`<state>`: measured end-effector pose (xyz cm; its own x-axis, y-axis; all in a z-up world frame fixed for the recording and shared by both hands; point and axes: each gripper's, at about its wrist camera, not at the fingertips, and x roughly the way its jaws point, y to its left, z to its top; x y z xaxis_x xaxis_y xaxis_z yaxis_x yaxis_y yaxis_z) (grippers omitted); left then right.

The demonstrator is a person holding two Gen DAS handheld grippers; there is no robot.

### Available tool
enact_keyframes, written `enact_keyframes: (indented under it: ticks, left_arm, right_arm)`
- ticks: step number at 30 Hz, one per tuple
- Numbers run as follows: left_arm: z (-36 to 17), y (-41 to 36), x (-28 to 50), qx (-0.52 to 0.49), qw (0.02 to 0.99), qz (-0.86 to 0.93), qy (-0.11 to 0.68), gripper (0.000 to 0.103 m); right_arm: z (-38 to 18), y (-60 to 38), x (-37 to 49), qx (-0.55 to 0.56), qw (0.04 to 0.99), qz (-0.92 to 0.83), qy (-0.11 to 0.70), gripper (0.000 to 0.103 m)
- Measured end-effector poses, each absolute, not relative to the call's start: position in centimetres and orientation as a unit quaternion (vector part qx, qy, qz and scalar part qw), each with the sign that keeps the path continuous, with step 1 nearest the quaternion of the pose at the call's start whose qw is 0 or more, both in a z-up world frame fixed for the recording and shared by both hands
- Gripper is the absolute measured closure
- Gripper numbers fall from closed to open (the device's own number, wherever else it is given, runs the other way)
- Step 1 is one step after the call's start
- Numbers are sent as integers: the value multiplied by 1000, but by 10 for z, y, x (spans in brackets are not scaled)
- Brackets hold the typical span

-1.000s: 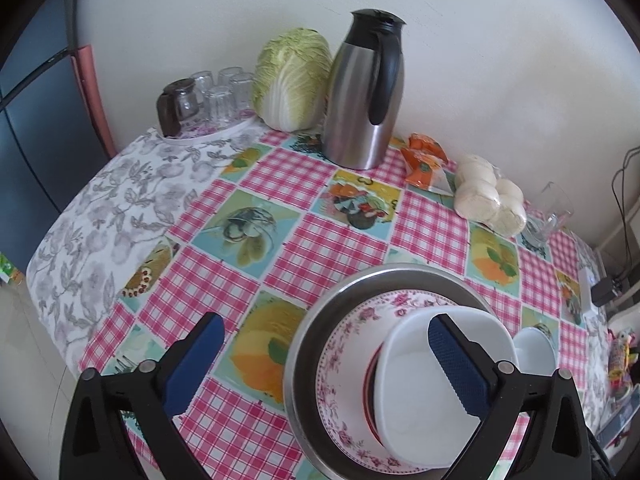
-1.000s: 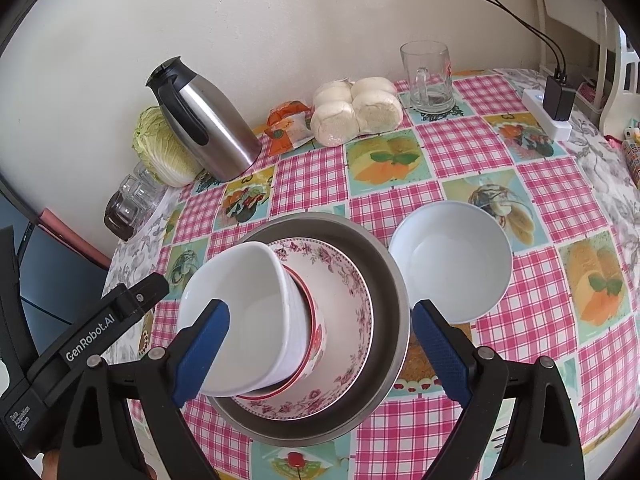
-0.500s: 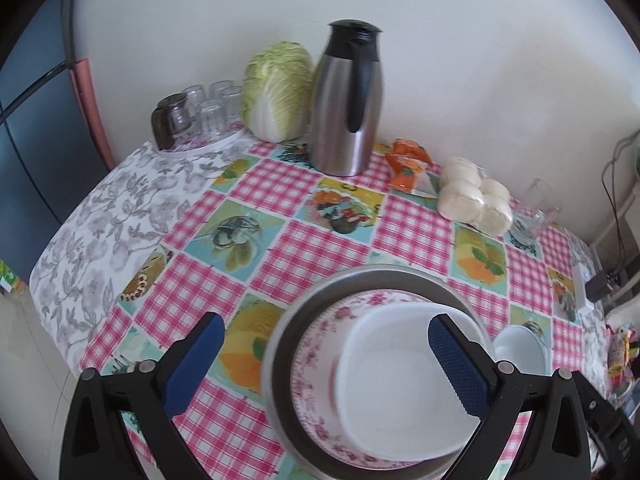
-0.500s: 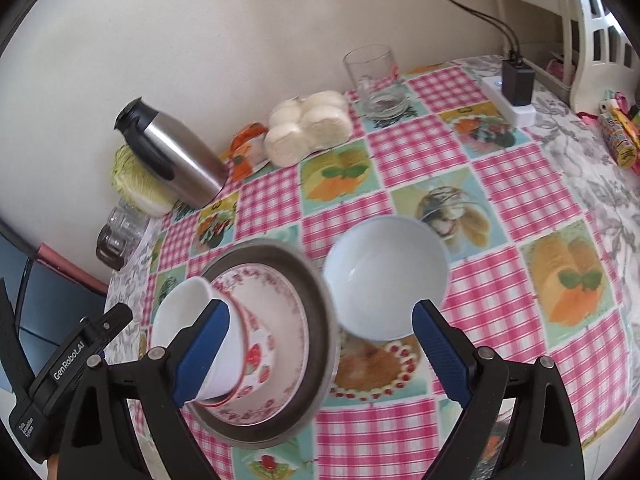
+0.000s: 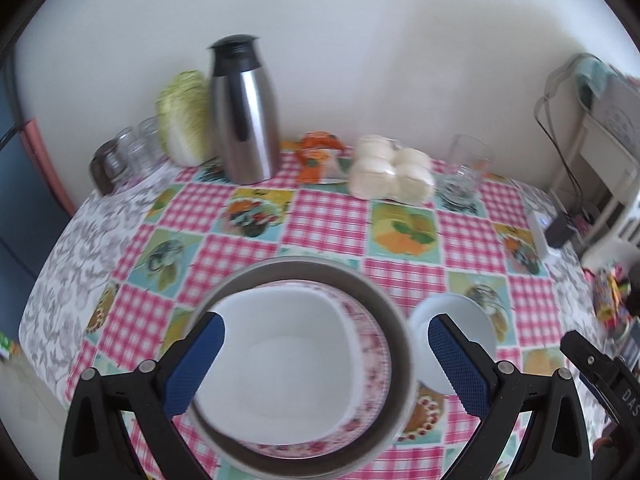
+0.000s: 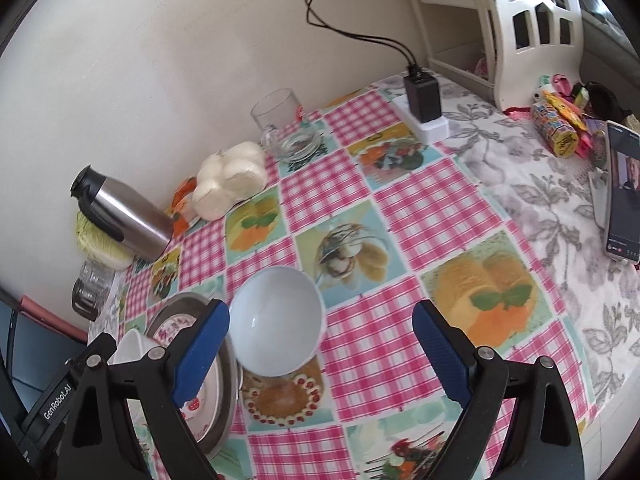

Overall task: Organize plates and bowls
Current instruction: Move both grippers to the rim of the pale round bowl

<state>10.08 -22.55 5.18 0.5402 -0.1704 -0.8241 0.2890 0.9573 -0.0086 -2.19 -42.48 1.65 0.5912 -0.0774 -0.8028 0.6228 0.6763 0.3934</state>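
A white squarish bowl (image 5: 288, 344) sits in a floral plate (image 5: 372, 344), which lies in a metal basin (image 5: 304, 266) on the checked tablecloth. My left gripper (image 5: 326, 360) hovers open above this stack, one blue pad on each side and neither touching it. Just right of the basin stands a round white bowl (image 5: 460, 320). In the right wrist view that round bowl (image 6: 276, 320) lies between the fingers of my open right gripper (image 6: 320, 352), nearer the left pad and apart from both. The basin (image 6: 180, 304) and squarish bowl (image 6: 130, 346) show at the lower left.
Along the wall stand a steel thermos (image 5: 244, 120), a cabbage (image 5: 184, 120), small glasses (image 5: 132, 148), a bag of buns (image 5: 390, 172) and a glass mug (image 5: 466, 168). A power strip with charger (image 6: 424, 104), snack packets (image 6: 560, 128) and a phone (image 6: 622, 192) lie at the right.
Both grippers have moved right and rolled. The stack, earlier under the left gripper's right finger, now sits between its fingers. The right gripper left the stack and now frames the round bowl.
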Motion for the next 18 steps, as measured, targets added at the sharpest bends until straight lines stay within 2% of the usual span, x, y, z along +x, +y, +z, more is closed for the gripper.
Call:
enact_keyframes:
  ticks: [7,18]
  left_arm:
    - [41,-265,101,100,861,-165,470,0]
    - [16,-292,118,103,847,-175,492,0]
  right_arm:
    - [11,-442,-28,353,815,-227,400,10]
    - [-23,-442,-12,326,798,-227,454,10]
